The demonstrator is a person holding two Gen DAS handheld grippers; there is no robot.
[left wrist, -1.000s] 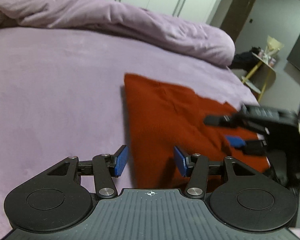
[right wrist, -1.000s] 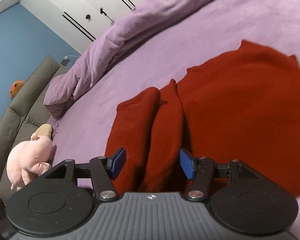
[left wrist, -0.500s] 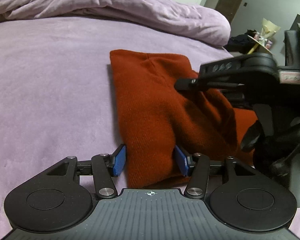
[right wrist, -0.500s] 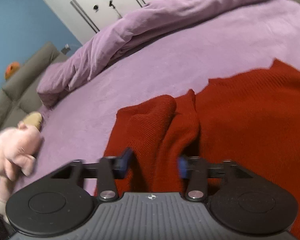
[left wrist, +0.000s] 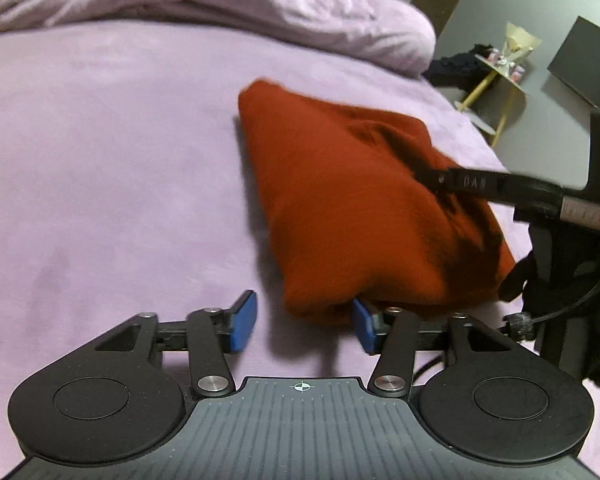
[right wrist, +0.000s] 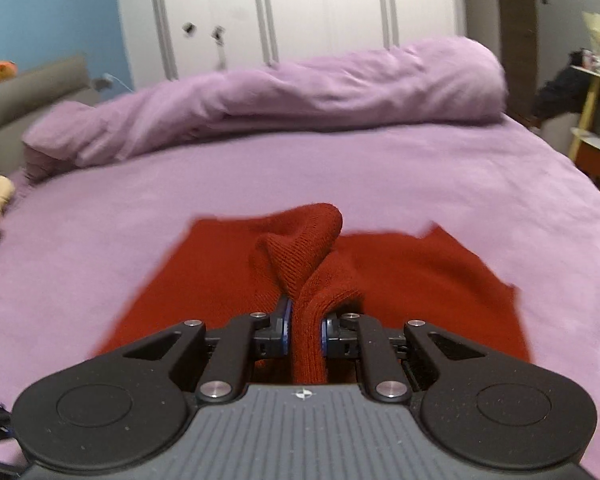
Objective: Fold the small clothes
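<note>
From my left wrist camera, the left gripper [left wrist: 304,326] sits low over the purple bed [left wrist: 100,160] with its blue pads [left wrist: 244,322] spread wide and nothing between them. The red sweater [left wrist: 352,208] lies bunched just ahead; its near edge droops over the right pad, so I can't make out whether cloth and pad touch. Motion blur softens the sweater's outline. The right gripper [left wrist: 432,178] reaches in from the right, its tips buried in a raised fold, so that grip is hidden here. A rolled duvet [left wrist: 260,12] lies along the far side, and a small yellow-legged table [left wrist: 496,76] stands far right, its clutter too small to identify.

From my right wrist camera, the right gripper [right wrist: 304,330] is clamped on a thick ridge of the sweater [right wrist: 420,280], which rises into a hump past the pads while the rest lies spread on the bed [right wrist: 380,176] to both sides. The far corners are blurred. White wardrobe doors [right wrist: 292,12] stand beyond the duvet [right wrist: 280,96]. At the left edge, something pale is cut off and I can't identify it.
</note>
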